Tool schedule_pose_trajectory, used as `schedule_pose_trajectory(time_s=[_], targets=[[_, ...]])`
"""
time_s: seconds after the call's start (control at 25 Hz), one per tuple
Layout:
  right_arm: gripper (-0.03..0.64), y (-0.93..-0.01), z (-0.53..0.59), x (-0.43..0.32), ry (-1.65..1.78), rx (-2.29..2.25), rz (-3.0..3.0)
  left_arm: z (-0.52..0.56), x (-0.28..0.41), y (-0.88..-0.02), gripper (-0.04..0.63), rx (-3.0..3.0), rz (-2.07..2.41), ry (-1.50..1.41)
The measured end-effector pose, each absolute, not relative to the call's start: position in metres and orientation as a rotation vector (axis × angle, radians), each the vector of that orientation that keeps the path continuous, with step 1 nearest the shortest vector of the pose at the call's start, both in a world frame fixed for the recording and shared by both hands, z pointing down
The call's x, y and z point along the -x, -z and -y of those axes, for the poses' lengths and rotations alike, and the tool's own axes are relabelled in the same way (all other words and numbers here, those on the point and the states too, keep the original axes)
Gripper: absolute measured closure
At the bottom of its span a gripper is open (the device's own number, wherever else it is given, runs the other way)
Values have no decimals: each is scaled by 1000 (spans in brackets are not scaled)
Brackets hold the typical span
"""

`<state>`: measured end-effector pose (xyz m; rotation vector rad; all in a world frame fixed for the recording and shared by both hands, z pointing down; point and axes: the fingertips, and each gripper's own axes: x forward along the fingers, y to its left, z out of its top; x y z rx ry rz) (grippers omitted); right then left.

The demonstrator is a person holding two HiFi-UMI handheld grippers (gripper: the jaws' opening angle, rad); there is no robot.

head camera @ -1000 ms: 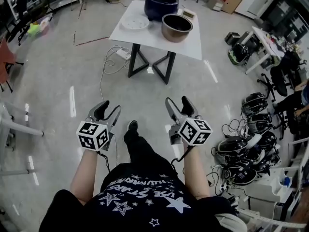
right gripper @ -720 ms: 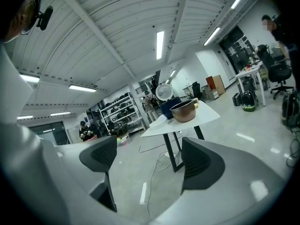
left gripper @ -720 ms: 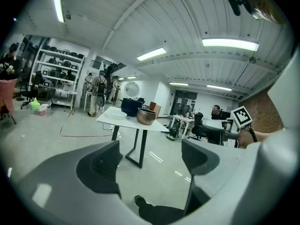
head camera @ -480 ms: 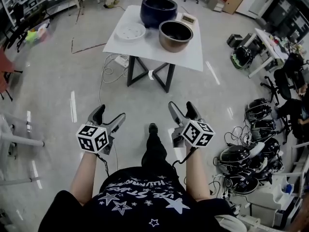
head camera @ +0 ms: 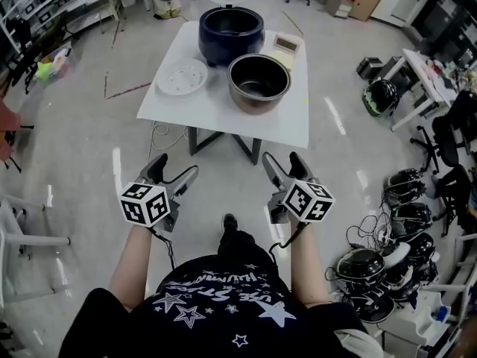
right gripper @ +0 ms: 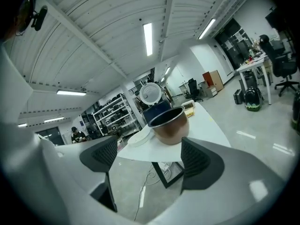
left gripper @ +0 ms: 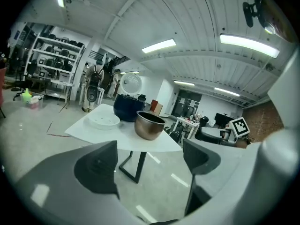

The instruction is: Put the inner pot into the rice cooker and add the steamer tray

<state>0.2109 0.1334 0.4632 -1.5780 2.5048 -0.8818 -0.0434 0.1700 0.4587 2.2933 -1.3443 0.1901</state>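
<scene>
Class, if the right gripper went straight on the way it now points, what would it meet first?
Probably the near edge of the white table, just below the inner pot. The right gripper frames both between its open jaws. Depth is uncertain.

Ahead of you stands a white table (head camera: 223,118) on black legs, with a small beige box (head camera: 287,43) near its far right corner. Cables (head camera: 159,134) lie on the floor beside it. Shelves (head camera: 45,2) line the far left, and a desk (head camera: 421,62) stands to your right.
</scene>
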Motion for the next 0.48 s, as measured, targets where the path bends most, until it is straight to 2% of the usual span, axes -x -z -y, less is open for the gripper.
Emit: schedule_pose_trajectory(time_s=[0.48], targets=[[181, -474, 9, -244, 940, 1547, -2499, -57, 8, -468, 169, -2246, 1353, -225]])
